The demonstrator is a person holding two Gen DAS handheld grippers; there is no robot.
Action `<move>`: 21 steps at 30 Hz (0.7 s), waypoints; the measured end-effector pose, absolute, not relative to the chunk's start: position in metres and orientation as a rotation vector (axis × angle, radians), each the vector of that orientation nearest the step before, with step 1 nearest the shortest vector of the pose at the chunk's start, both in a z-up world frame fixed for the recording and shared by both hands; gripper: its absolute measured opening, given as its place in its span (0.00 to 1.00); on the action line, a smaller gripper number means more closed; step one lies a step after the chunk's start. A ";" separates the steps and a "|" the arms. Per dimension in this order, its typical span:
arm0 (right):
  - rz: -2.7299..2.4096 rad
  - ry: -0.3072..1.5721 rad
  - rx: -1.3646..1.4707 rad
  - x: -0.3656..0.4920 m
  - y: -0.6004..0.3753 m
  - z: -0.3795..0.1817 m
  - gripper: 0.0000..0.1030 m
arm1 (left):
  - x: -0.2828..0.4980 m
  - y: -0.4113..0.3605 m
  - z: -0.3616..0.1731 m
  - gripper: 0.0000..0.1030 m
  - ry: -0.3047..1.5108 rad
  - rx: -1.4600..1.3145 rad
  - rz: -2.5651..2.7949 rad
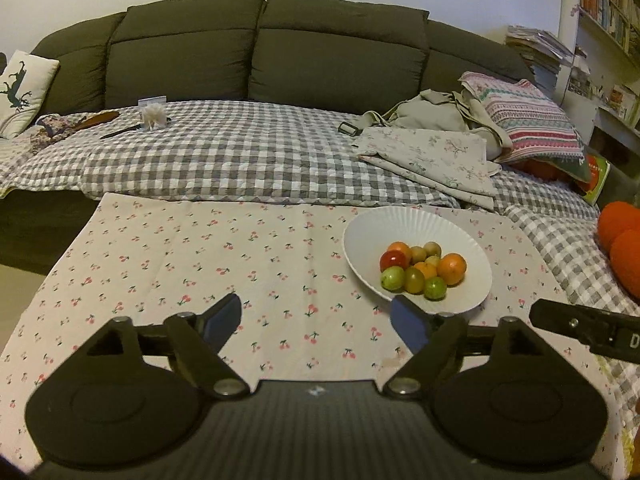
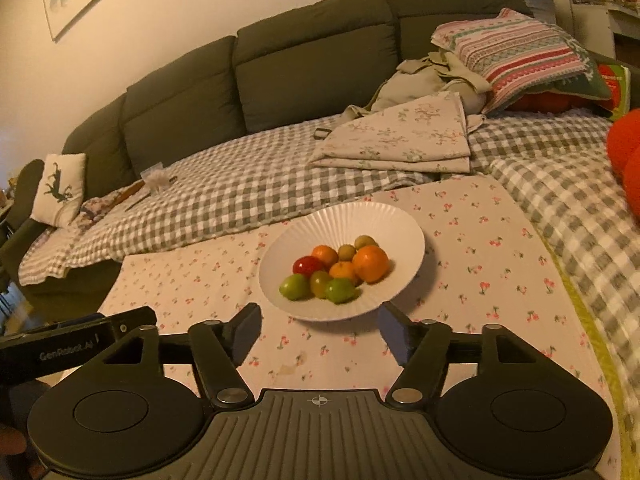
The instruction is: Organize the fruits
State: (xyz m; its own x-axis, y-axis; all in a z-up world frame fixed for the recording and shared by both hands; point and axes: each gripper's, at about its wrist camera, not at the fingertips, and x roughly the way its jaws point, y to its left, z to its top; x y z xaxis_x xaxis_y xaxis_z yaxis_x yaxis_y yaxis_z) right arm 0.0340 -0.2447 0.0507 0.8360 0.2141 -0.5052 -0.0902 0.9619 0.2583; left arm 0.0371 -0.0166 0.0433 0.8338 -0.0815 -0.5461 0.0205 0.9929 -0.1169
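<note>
Orange, red, green fruits [image 2: 334, 274] heaped in white bowl [image 2: 404, 236]

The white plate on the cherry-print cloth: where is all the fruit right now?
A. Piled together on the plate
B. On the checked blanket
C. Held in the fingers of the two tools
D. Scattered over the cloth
A: the fruit sits in one cluster on the white plate, while the cherry-print cloth around it is bare and both tools' fingers hold nothing.

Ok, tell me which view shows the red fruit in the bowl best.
The left wrist view: the red fruit is sharp and glossy in the white bowl. The right wrist view shows it too, but slightly blurred under a yellowish cast.
</note>
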 end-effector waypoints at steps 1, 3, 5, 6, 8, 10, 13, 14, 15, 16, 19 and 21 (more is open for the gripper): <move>0.160 0.558 0.225 0.030 -0.244 0.051 0.69 | 0.035 -0.017 0.043 0.85 0.581 -0.105 -0.052; 0.153 0.552 0.217 0.022 -0.242 0.050 0.74 | 0.030 -0.017 0.042 0.88 0.580 -0.100 -0.047; 0.148 0.550 0.217 0.014 -0.240 0.050 0.82 | 0.026 -0.016 0.041 0.93 0.577 -0.102 -0.045; 0.145 0.549 0.218 0.010 -0.240 0.049 0.86 | 0.024 -0.015 0.040 0.95 0.576 -0.105 -0.043; 0.141 0.550 0.217 0.003 -0.240 0.048 0.89 | 0.021 -0.015 0.039 0.98 0.576 -0.110 -0.041; 0.135 0.556 0.214 -0.002 -0.240 0.046 0.94 | 0.020 -0.015 0.038 0.99 0.576 -0.112 -0.046; 0.126 0.558 0.192 -0.006 -0.239 0.045 0.96 | 0.019 -0.015 0.035 0.99 0.577 -0.103 -0.036; 0.124 0.556 0.182 -0.006 -0.238 0.045 0.96 | 0.020 -0.016 0.034 0.99 0.581 -0.100 -0.034; 0.124 0.554 0.171 -0.006 -0.237 0.045 0.97 | 0.022 -0.016 0.033 0.99 0.587 -0.098 -0.030; 0.122 0.554 0.165 -0.006 -0.237 0.044 0.98 | 0.023 -0.016 0.032 0.99 0.593 -0.097 -0.027; 0.109 0.566 0.164 -0.003 -0.238 0.042 0.99 | 0.025 -0.018 0.029 0.99 0.603 -0.099 -0.023; 0.106 0.573 0.164 -0.002 -0.238 0.041 0.99 | 0.026 -0.019 0.028 0.99 0.608 -0.096 -0.026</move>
State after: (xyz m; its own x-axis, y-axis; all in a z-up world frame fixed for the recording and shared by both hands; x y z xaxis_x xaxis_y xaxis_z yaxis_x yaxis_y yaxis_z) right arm -0.0020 -0.2385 0.0406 0.8356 0.1449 -0.5298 -0.0536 0.9815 0.1840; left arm 0.0257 -0.0188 0.0284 0.8209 -0.0528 -0.5687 -0.0037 0.9952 -0.0976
